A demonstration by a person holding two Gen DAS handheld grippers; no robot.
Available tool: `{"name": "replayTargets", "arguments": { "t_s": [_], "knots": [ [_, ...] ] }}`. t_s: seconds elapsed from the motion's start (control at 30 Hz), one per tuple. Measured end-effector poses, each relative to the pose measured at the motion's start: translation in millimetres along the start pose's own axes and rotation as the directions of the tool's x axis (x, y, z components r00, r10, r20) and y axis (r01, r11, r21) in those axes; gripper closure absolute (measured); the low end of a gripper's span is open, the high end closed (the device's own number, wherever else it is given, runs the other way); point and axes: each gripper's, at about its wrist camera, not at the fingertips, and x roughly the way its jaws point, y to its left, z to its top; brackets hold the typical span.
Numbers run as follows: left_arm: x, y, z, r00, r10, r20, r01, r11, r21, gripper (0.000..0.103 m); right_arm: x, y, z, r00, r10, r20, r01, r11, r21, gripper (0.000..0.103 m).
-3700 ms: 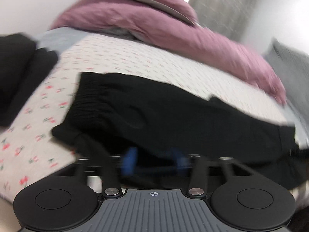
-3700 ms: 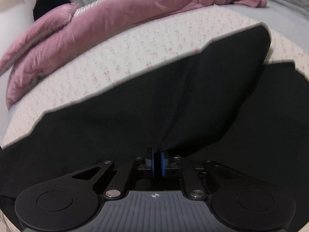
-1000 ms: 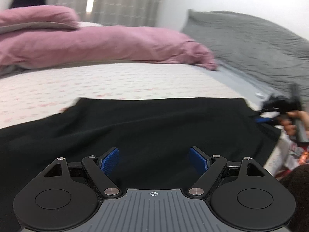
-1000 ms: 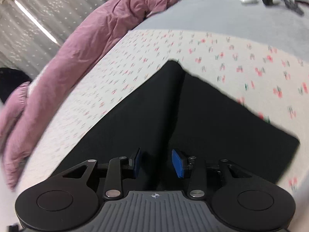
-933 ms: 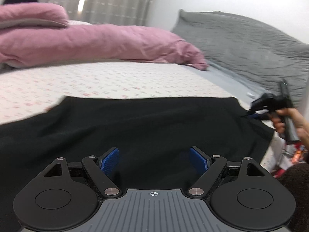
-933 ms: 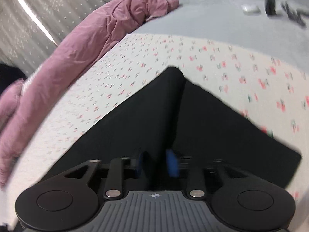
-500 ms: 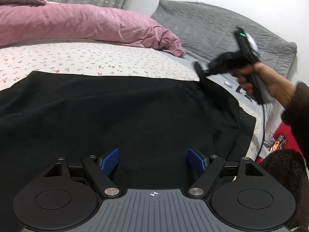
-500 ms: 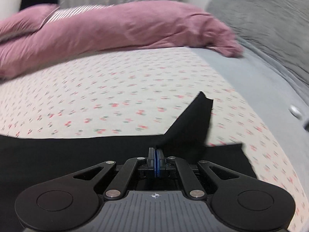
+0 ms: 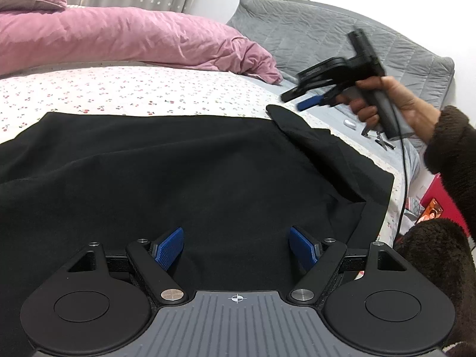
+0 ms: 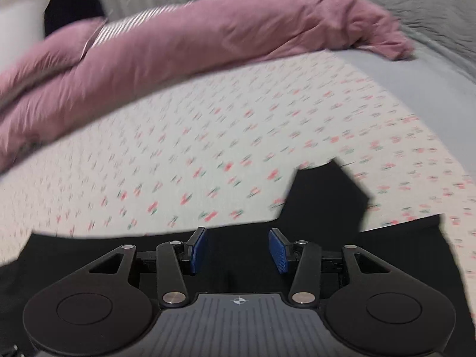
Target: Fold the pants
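Observation:
Black pants (image 9: 184,178) lie spread on the cherry-print bed sheet (image 9: 134,95), one leg end folded over at the right (image 9: 321,142). My left gripper (image 9: 237,245) is open and empty, low over the near edge of the pants. The right gripper (image 9: 309,101) shows in the left wrist view, held in a hand above the far right corner of the pants. In the right wrist view the right gripper (image 10: 236,251) is open and empty above the pants (image 10: 324,196), whose corner sticks up onto the sheet (image 10: 208,136).
A pink duvet (image 9: 134,41) lies along the far side of the bed, also in the right wrist view (image 10: 208,44). A grey quilted cover (image 9: 327,38) rises at the right. Small items (image 9: 351,123) lie on the sheet near the right gripper. The bed edge is at the right.
The right gripper has opened and let go of the pants corner, then lifted off it. The left gripper stays open over the near edge.

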Motion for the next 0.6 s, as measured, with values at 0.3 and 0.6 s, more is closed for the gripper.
{"name": "replayTargets", "arguments": {
  "t_s": [0.3, 0.6],
  "knots": [
    [0.2, -2.1, -0.9, 1.0, 0.009, 0.001, -0.009, 1.0, 0.007, 0.023, 14.1, -72.3, -25.7, 0.995, -0.04, -0.094, 0.064, 0.964, 0.258, 0.057],
    [0.8, -2.4, -0.2, 1.0, 0.01, -0.002, -0.01, 1.0, 0.01, 0.023, 5.6, -83.2, -50.7, 0.992, 0.091, -0.089, -0.051, 0.926, 0.374, 0.1]
  ]
}}
